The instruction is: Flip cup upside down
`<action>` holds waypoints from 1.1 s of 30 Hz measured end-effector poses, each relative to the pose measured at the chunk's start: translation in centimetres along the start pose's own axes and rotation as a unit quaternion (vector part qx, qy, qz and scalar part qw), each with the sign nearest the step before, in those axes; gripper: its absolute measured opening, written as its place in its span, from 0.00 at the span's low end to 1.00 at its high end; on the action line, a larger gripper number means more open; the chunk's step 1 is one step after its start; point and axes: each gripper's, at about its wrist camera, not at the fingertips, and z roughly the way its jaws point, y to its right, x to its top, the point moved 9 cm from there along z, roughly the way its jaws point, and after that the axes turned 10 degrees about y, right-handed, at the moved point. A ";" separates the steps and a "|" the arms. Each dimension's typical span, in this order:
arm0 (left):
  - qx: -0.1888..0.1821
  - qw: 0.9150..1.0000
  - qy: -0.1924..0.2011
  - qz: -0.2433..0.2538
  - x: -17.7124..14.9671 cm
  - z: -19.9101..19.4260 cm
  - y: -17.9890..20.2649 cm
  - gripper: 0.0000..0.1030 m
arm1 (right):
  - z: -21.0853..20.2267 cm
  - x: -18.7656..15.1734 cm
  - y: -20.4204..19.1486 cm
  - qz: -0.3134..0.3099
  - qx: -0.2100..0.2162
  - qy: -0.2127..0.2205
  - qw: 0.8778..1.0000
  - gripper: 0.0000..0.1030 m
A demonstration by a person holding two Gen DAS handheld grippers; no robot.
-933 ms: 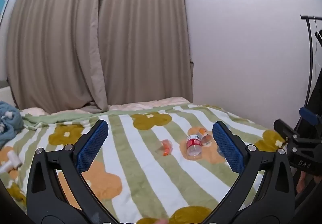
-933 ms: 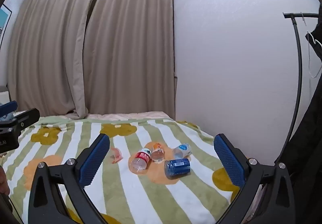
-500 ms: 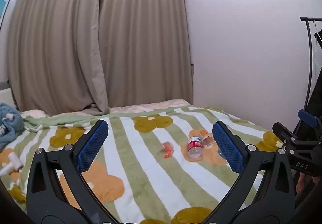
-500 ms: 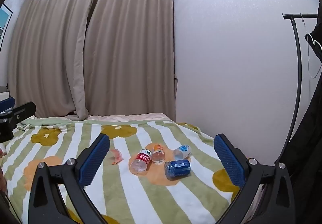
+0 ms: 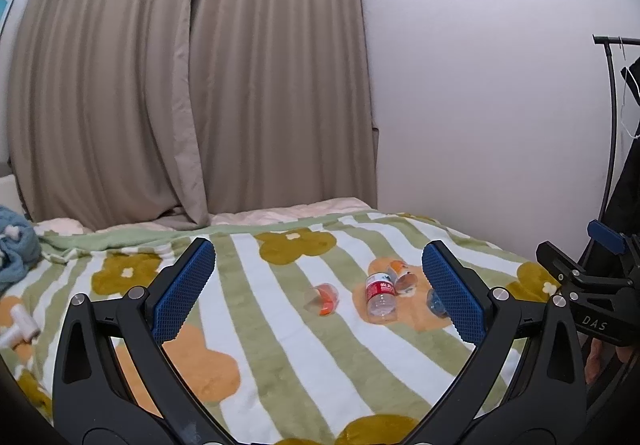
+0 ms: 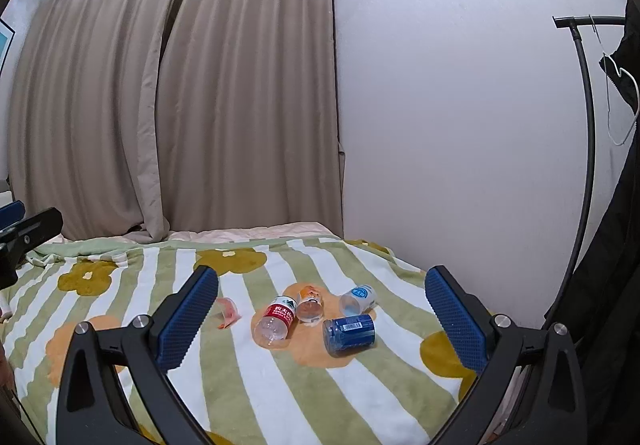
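Observation:
Several small containers lie on their sides on a striped flowered blanket [image 6: 240, 385]. A clear cup with an orange band [image 5: 322, 297] [image 6: 228, 312] lies apart at the left. Beside it lie a red-label bottle [image 6: 275, 320] [image 5: 381, 297], an orange-label cup [image 6: 309, 303] [image 5: 402, 276], a white and blue cup [image 6: 357, 299] and a dark blue cup [image 6: 349, 333]. My left gripper [image 5: 318, 291] is open and empty, well short of them. My right gripper [image 6: 322, 315] is open and empty, also held back from them.
Beige curtains [image 6: 180, 105] hang behind the bed and a white wall [image 6: 460, 125] runs along its right side. A black clothes rack [image 6: 586, 125] stands at the right. A blue towel [image 5: 14, 245] and a white object [image 5: 18, 329] lie at the blanket's left.
Both grippers have drifted slightly, so the containers sit a little lower and nearer the centre of each view. Both stay open.

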 end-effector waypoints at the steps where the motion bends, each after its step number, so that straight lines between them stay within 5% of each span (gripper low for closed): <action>1: -0.001 1.000 0.001 -0.001 0.0 0.0 -0.1 1.00 | 0.0 0.0 0.1 0.000 -0.001 0.001 1.000 1.00; 33: -0.018 1.000 0.010 -0.016 0.2 0.5 0.6 1.00 | 0.2 -0.4 1.2 -0.007 -0.023 0.009 1.000 1.00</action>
